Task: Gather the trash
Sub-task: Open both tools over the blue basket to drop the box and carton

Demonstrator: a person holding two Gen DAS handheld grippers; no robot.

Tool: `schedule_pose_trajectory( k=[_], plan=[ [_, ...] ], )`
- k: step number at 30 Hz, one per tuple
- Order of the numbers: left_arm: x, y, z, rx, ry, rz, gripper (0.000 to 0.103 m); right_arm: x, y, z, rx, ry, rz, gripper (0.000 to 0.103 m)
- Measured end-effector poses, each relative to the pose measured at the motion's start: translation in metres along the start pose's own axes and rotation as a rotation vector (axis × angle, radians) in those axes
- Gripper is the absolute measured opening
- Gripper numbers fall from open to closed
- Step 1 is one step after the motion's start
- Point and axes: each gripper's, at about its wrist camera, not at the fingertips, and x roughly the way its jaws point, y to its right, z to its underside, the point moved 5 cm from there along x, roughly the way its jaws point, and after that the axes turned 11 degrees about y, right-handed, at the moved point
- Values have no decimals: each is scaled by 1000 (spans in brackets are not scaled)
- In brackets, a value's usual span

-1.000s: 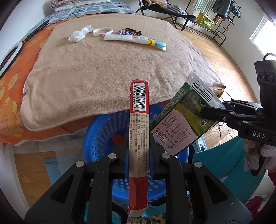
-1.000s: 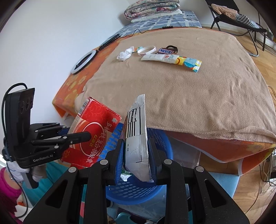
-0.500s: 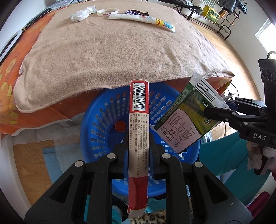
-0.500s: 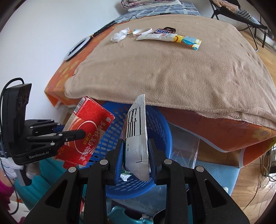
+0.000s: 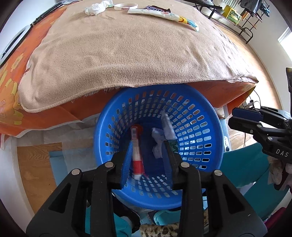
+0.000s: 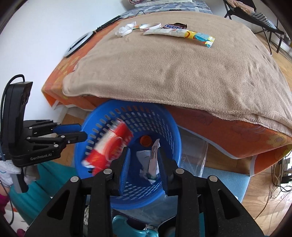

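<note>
Two pcs of trash were dropping into the 1 blue basket [image 5: 209,109]. The red box [image 5: 136,151] showed upright w/ barcode end up, inside the basket's well, streaked w/ blur in the right wrist view [image 6: 109,145]. The milk carton [image 5: 167,127] was also blurred, at approx 2 o'clock from the box and over the basket's inner wall. Crumpled white paper [image 5: 157,142] lay at the bottom betw. the two. It was too bunched to count the pcs. 1 orange disc [image 6: 145,140] sat at the basket floor.

Left gripper [image 5: 147,144]: jaws had just been opening and stood apart. The box showed in the gap near the 9 o'clock pad, but the pads weren't pressing it. In the right wrist view it hung clear of that claw's tips [image 6: 80,131].

Right gripper [image 6: 143,152]: jaws had just opened a little and stood apart. The carton [image 6: 153,160] was seen thru the gap, loose and not clamped. In the left wrist view this claw sat at 3 o'clock, outside the rim [image 5: 235,118].

At 12 o'clock from the basket a tan blanket [image 5: 127,54] overhung its far rim, laid on an orange sheet [image 5: 11,82]. On the blanket's far end were 4 items in a row:
- 1 crumpled tissue [image 5: 94,7]
- 1 white wristband [image 5: 126,7]
- 1 Snickers wrapper [image 5: 157,8]
- 1 long white wrapper [image 5: 164,15]

At approx 10 o'clock, 1 ring light [image 6: 78,43] lay by the wall.
</note>
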Motion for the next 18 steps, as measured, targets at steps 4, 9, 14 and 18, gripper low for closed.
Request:
schedule_pose_trajectory(
  k=[4,9,14,18],
  plan=[
    [-1,-2,-1,-9,5,-3,33,0,-1,-1,-11,-2,10,34],
    [-2,-3,-3,-19,11,-4,33,-1,-1,-3,-21,11,23,48],
    [-3,-4,-5,-23,17,-5,33,-3,-1,-6,-33,19,44,58],
    [-3,-6,-6,-29,20,-7,33,-5,0,-9,-30,29,54,61]
  ],
)
